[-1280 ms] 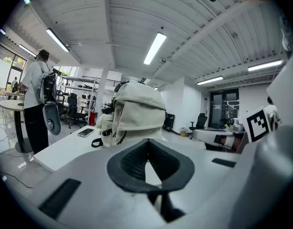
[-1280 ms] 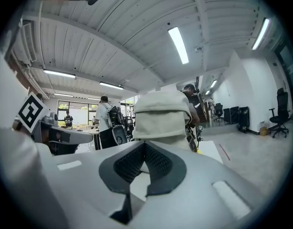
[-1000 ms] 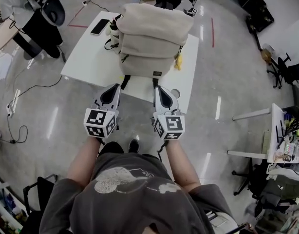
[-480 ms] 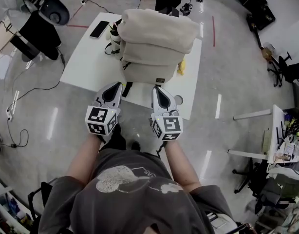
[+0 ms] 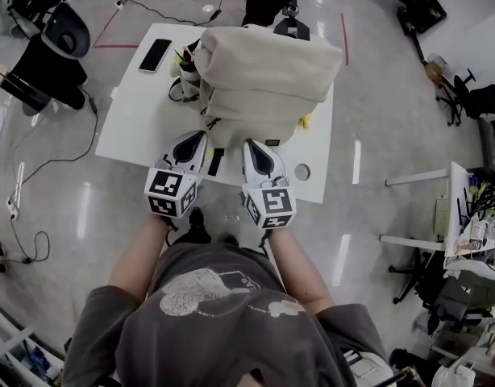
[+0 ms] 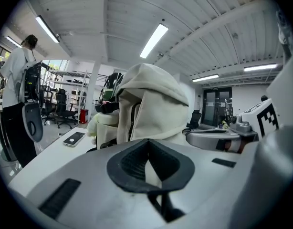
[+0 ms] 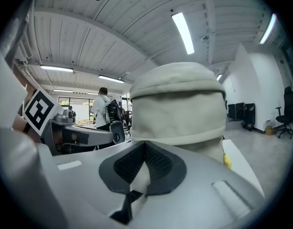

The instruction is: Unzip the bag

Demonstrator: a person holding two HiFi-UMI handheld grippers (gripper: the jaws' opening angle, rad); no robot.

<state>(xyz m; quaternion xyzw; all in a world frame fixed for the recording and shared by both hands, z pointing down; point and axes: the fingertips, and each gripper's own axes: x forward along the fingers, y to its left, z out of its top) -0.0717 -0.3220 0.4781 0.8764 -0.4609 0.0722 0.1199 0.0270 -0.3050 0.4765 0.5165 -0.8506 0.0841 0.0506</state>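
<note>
A cream backpack (image 5: 264,79) stands upright on a white table (image 5: 139,107). In the left gripper view the backpack (image 6: 156,104) rises just beyond the jaws; in the right gripper view the backpack (image 7: 177,106) fills the middle. My left gripper (image 5: 191,139) is shut and empty at the table's near edge, short of the bag's base. My right gripper (image 5: 258,145) is shut and empty beside it, its tip close to the bag's lower front. No zipper pull is visible.
A black phone (image 5: 155,55) lies at the table's far left corner. Dark items (image 5: 183,67) sit at the bag's left side, a yellow object (image 5: 305,121) at its right. An office chair (image 5: 58,43) stands left of the table. A person (image 6: 15,80) stands at the left.
Both grippers have moved forward toward the bag, from over the floor to the table's near edge. The bag looms larger and closer in the head view.
</note>
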